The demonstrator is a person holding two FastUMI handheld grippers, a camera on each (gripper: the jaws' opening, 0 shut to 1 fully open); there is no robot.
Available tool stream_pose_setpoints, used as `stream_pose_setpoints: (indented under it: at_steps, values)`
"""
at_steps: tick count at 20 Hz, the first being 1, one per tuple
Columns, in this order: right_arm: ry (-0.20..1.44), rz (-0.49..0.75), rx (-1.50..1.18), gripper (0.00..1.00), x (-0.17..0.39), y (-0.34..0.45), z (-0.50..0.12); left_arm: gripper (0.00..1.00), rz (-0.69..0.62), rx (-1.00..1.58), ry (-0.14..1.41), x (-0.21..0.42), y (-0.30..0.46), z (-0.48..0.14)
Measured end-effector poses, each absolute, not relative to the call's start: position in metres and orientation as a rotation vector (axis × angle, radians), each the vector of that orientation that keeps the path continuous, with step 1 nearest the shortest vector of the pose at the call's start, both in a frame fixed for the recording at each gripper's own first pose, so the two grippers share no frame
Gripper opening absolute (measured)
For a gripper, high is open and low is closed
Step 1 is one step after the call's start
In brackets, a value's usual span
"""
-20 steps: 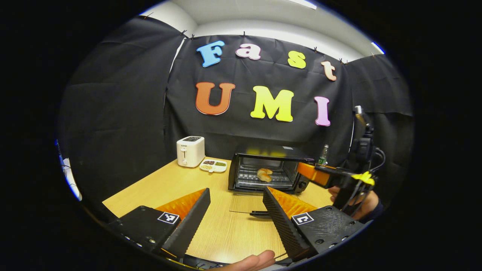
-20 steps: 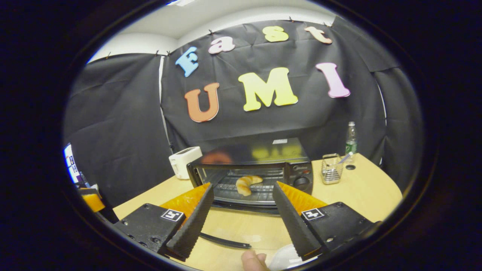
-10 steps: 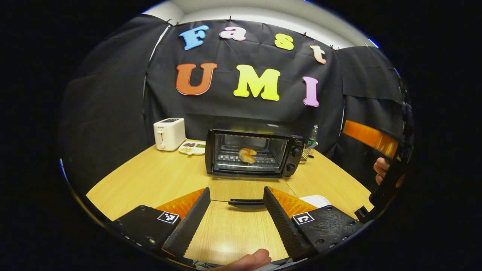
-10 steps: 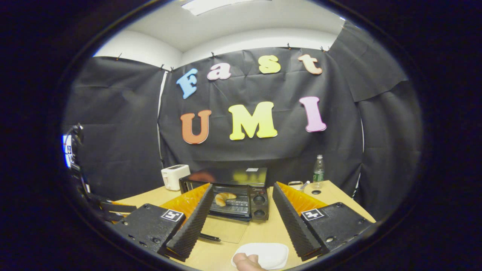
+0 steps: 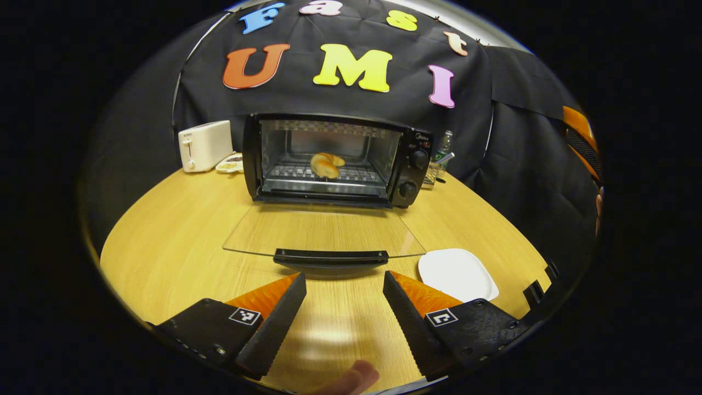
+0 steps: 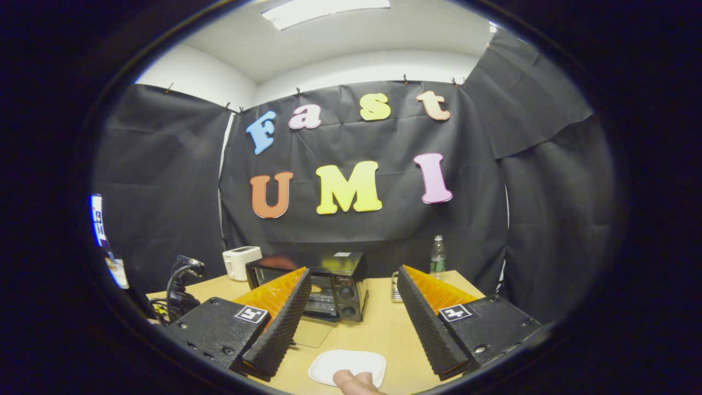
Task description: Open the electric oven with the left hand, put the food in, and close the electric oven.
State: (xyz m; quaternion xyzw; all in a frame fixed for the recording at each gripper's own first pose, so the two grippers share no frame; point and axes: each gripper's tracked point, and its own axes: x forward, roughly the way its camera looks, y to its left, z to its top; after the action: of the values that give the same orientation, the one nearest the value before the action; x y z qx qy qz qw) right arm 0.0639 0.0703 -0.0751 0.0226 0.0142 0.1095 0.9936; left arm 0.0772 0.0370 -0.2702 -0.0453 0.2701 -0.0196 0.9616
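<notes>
The left gripper [image 5: 343, 293], fingers apart and empty, sits just short of the open electric oven's [image 5: 334, 159] door handle [image 5: 330, 257]; the croissant [image 5: 326, 164] lies inside. The right gripper [image 6: 354, 307] is also spread.

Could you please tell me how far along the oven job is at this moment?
Done: the oven is open and the croissant sits on its rack. In hand: the open left gripper faces the door handle. Left: closing the glass door, which lies flat.
</notes>
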Motion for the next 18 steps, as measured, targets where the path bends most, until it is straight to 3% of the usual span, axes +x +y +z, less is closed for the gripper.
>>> stream_pose_setpoints:
  at_steps: [9,17,18]
  values:
    - [0.108,0.236,0.075,0.96,0.079,0.062,-0.100,0.94,0.050,-0.046,0.685,0.107,0.046,-0.309]
    - [0.110,0.221,0.107,0.96,0.088,0.072,-0.099,0.95,0.003,-0.118,0.652,0.108,0.046,-0.297]
    - [0.107,0.223,0.104,0.96,0.089,0.075,-0.099,1.00,-0.001,-0.131,0.642,0.108,0.045,-0.293]
